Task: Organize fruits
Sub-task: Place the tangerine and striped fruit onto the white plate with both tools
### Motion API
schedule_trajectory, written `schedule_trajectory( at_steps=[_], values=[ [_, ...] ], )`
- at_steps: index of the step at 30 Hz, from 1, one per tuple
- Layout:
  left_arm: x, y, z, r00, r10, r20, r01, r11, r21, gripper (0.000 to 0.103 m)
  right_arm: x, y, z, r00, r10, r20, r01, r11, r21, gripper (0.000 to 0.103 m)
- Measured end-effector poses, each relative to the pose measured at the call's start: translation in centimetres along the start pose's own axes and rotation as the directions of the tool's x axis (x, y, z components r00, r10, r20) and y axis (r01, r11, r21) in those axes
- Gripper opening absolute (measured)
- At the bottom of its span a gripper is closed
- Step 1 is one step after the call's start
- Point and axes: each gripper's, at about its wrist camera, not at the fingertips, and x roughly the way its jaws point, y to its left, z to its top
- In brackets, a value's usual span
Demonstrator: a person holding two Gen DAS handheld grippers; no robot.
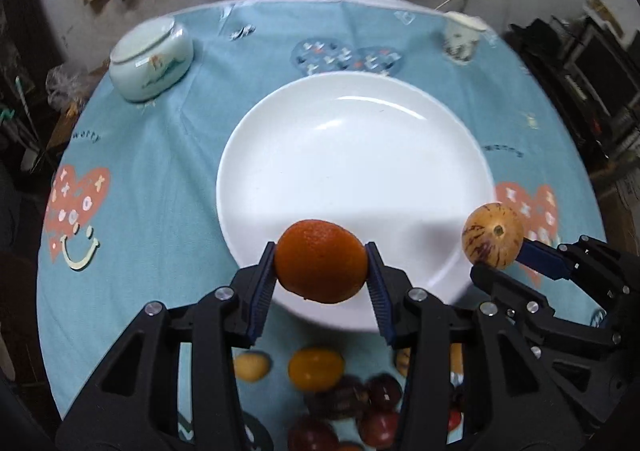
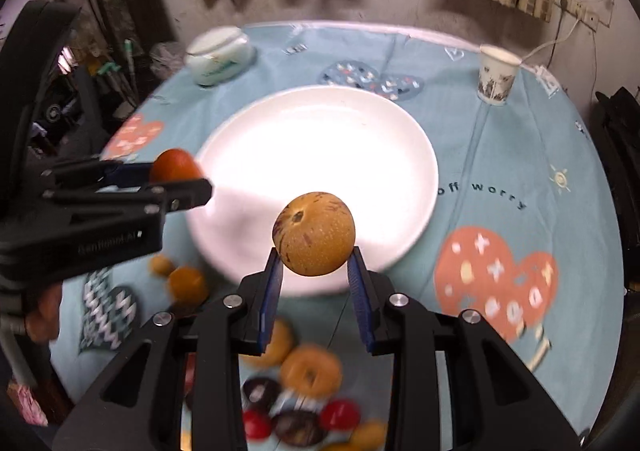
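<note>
My left gripper (image 1: pixel 320 265) is shut on an orange (image 1: pixel 321 261), held above the near rim of a white plate (image 1: pixel 352 155). My right gripper (image 2: pixel 314 265) is shut on a tan fruit with purple streaks (image 2: pixel 314 233), also over the plate's near edge (image 2: pixel 320 155). In the left wrist view the right gripper (image 1: pixel 496 247) shows at the right with its tan fruit (image 1: pixel 493 237). The right wrist view has the left gripper (image 2: pixel 176 175) at the left, holding the orange (image 2: pixel 176 166). Nothing lies on the plate.
Several loose fruits (image 1: pixel 316 369) lie on the blue tablecloth in front of the plate: yellow, orange and dark red ones (image 2: pixel 310 371). A pale ceramic jar (image 1: pixel 150 59) stands at the back left, a paper cup (image 2: pixel 496 75) at the back right. Clutter surrounds the round table.
</note>
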Motion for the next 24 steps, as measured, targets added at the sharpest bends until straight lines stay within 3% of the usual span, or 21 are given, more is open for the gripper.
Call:
schedule_trajectory(
  at_steps=[5,8,9,13,16,18,19,20,21,22,23,24],
  values=[
    [2.9,1.2,1.1,0.999,0.02,-0.043,-0.021,0.999,-0.03,0.045,3.8,-0.8,2.2,0.999,0.008,-0.049,-0.009,1.0,-0.023,0.034],
    [3.0,1.6,1.5,0.999,0.024,-0.022,-0.025,0.999,-0.042,0.061,4.3,-0.5,3.2,1.0,-0.016,-0.024,0.014,0.997,-0.077,0.034],
    [2.6,1.6,1.6,1.0,0.026,-0.009,-0.026,0.999,-0.042,0.061,4.3,-0.4,3.4,1.0,-0.023,-0.021,0.022,0.997,-0.08,0.034],
    [0.5,2.2,1.8,0.999,0.013,0.042,-0.011,0.999,-0.053,0.066,2.6,-1.1,3.5,0.999,-0.035,0.022,0.036,0.997,-0.062,0.034],
    [-1.6,3.0,1.5,0.996,-0.01,0.084,0.017,0.996,-0.085,0.066,-0.7,-1.1,3.0,0.993,-0.043,0.113,0.05,0.997,-0.059,0.034],
    [-3.3,3.1,1.1,0.992,-0.015,0.123,0.026,0.996,-0.084,0.069,-4.0,-0.8,2.5,0.974,-0.07,0.216,0.087,0.994,-0.068,0.034],
    [-4.3,3.0,0.8,0.989,-0.017,0.147,0.029,0.997,-0.078,0.071,-6.0,-0.5,2.1,0.956,-0.081,0.282,0.106,0.992,-0.074,0.034],
    [-5.2,2.9,0.5,0.986,-0.018,0.165,0.031,0.997,-0.073,0.072,-8.6,0.0,1.6,0.924,-0.094,0.37,0.132,0.988,-0.079,0.037],
    [-6.1,2.8,0.2,0.983,-0.024,0.182,0.036,0.997,-0.066,0.072,-10.3,0.2,1.2,0.902,-0.099,0.42,0.147,0.986,-0.082,0.047],
    [-7.1,2.5,-0.1,0.98,-0.032,0.199,0.044,0.997,-0.057,0.073,-12.4,0.6,0.7,0.87,-0.107,0.481,0.168,0.982,-0.084,0.071],
    [-7.9,2.3,-0.4,0.977,-0.032,0.212,0.044,0.998,-0.05,0.073,-15.1,1.2,-0.3,0.814,-0.11,0.57,0.191,0.978,-0.083,0.079],
    [-8.8,2.0,-0.8,0.973,-0.032,0.23,0.042,0.998,-0.038,0.075,-16.6,1.3,-0.8,0.784,-0.103,0.612,0.197,0.976,-0.088,0.081]
  ],
)
